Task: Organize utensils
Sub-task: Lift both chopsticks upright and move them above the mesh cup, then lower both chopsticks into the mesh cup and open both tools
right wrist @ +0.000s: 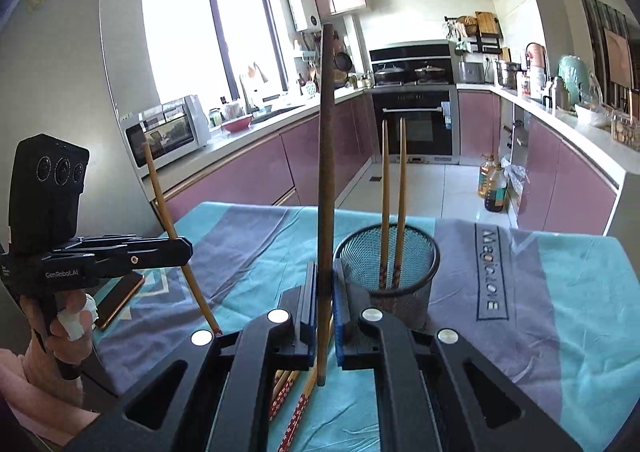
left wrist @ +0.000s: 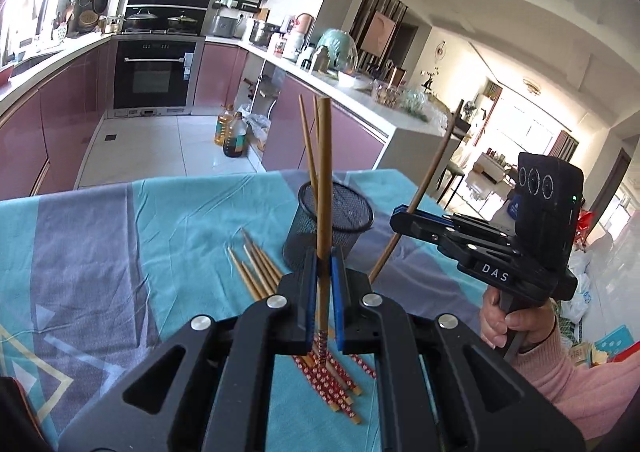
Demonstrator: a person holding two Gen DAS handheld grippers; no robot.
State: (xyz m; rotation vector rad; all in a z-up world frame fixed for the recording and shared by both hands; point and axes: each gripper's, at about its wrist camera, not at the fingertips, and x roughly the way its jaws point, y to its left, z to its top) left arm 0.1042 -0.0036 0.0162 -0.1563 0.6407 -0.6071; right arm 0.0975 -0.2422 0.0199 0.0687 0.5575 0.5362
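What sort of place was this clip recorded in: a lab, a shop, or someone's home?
Almost certainly a home kitchen. A built-in oven sits under a hob with lidded pots, a microwave stands on the counter by the window, and purple cabinets line the walls. The work surface is a table with a teal cloth.

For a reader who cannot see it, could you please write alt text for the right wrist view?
The right gripper holds one chopstick upright beside a black mesh cup containing two chopsticks. At left, the left gripper grips another chopstick above the blue tablecloth.
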